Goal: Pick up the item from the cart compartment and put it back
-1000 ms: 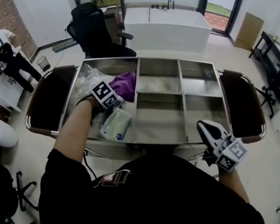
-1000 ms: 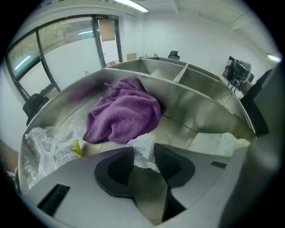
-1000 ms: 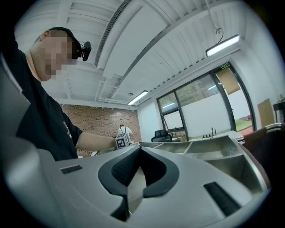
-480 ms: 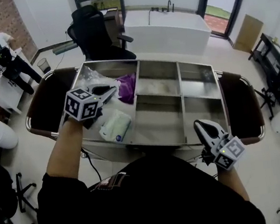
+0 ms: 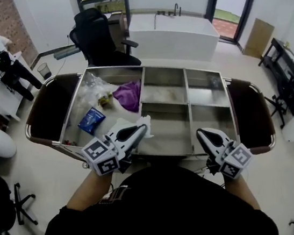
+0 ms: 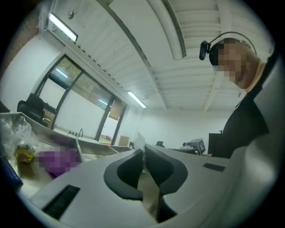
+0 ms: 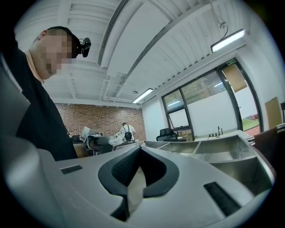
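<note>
The left gripper [image 5: 139,131] is pinching the white packet [image 5: 146,123] by one thin edge. In the left gripper view its dark pads [image 6: 127,171] are pressing together on that edge, and a white tip of the packet is sticking out just above them. The packet is hanging clear of the cart floor, over the near right corner of the large left compartment of the steel cart [image 5: 189,100].

The right gripper [image 5: 201,133] is hovering at the cart's near rim, in front of the right-hand compartments. In the right gripper view its jaws are resting pressed together with nothing between them.

Other items are lying in the large left compartment:
- a blue packet [image 5: 91,120], on the floor near the left wall
- a purple cloth [image 5: 129,94], against the right divider at the far side
- a clear plastic bag [image 5: 90,83], in the far corner
- a small yellowish item [image 5: 104,99], just beside the purple cloth; its identity is not readable

The four smaller compartments to the right are showing only bare steel. A black office chair [image 5: 98,37] and a white counter [image 5: 173,34] are standing beyond the cart. A second person [image 5: 0,59] is standing well apart at the far left, by a brick wall
</note>
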### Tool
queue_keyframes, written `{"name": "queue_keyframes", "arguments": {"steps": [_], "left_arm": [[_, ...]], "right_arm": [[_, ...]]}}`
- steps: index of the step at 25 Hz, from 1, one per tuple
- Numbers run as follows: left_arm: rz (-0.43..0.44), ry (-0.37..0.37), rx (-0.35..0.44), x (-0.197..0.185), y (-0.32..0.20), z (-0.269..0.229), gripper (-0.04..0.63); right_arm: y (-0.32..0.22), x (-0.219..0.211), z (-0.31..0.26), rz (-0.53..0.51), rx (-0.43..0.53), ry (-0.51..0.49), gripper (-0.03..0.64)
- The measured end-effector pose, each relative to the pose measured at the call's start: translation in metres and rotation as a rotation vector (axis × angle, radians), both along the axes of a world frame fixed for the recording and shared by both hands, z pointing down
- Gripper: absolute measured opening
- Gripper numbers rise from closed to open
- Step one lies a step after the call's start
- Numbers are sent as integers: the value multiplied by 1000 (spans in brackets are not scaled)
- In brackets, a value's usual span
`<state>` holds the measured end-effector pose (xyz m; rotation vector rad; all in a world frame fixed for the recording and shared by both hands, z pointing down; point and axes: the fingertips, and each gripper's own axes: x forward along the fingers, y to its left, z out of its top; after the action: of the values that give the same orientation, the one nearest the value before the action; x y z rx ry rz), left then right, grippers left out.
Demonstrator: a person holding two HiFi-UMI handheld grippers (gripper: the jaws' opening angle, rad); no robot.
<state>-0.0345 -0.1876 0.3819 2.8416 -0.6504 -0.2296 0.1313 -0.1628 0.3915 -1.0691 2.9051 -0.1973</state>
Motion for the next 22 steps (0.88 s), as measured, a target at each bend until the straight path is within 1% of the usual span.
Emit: {"name": "queue_keyframes", "arguments": {"steps": [2,4,7,11,13,17,22], "left_arm": [[15,6,4,2,4,2,9],[23,-14,7,3,6,3,6],[32,-40,-5,7,7,5,6],[88,-56,-17,18,16,6,8],[100,-64,-14,20,18,7,8],[104,-45,-32,20,20,6,8],[116,-56,-31,19,23,7,8]], "right_arm": [[1,1,3,-4,-22,6,2],[3,1,5,-7,-41,9,2],[4,-1,4,-9,-37,9,2],[5,1,3,-3,-35,12,2],[5,3,4,2,-32,12,2],[5,4,2,7,-15,10,2],[7,3,3,6,-32,7,2]]}}
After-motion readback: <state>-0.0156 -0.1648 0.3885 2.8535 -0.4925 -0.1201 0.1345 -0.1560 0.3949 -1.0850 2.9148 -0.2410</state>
